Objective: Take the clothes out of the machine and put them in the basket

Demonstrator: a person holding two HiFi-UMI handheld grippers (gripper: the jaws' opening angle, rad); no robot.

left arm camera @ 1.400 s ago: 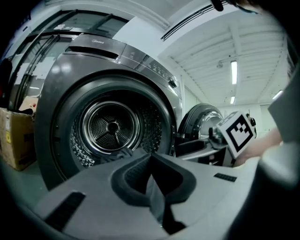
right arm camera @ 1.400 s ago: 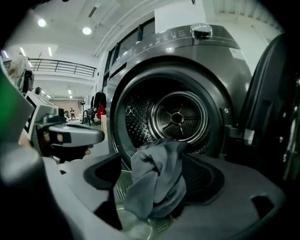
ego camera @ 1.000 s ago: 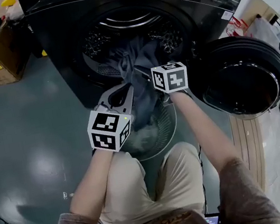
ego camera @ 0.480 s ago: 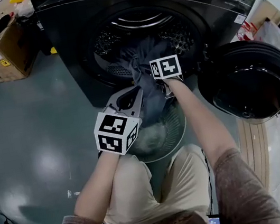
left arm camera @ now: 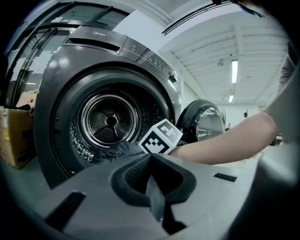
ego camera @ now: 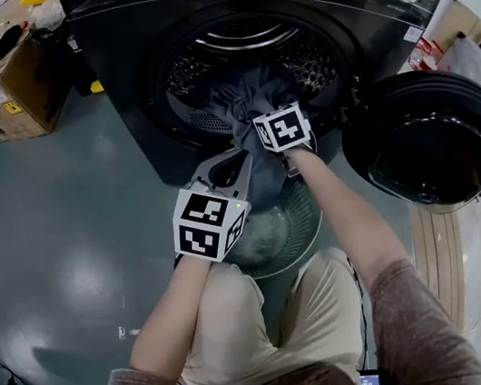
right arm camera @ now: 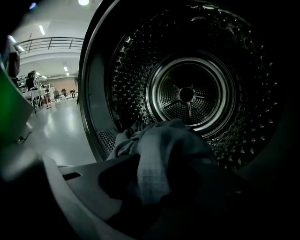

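Right gripper [right arm camera: 157,185] sits lower and more rolled than a second ago, and its jaws have just been closing, now clamped on a bunch of the grey garment [right arm camera: 161,150]. Left gripper [left arm camera: 151,161] barely shifts; its jaws are together with nothing between them.

Garment lies half out of the machine [ego camera: 130,87]: one end at the drum [right arm camera: 187,93] mouth, the rest draping over the lip and down toward the basket [ego camera: 306,221]. Its long axis runs from the drum toward the person. The basket stands on the floor just below the opening, nearer the person than the right gripper, so the pull probably goes back and down. Right hand is the nearer one, already on the cloth; left hangs beside it over the basket's near rim.

Right gripper view shows the cloth pinched between the jaws and no other clothes visible deeper in the drum. Head view hides those jaws under the marker cube [ego camera: 282,129] but alone shows the basket and the door [ego camera: 429,140] swung open to the right. Left gripper view shows neither the grip nor the basket.
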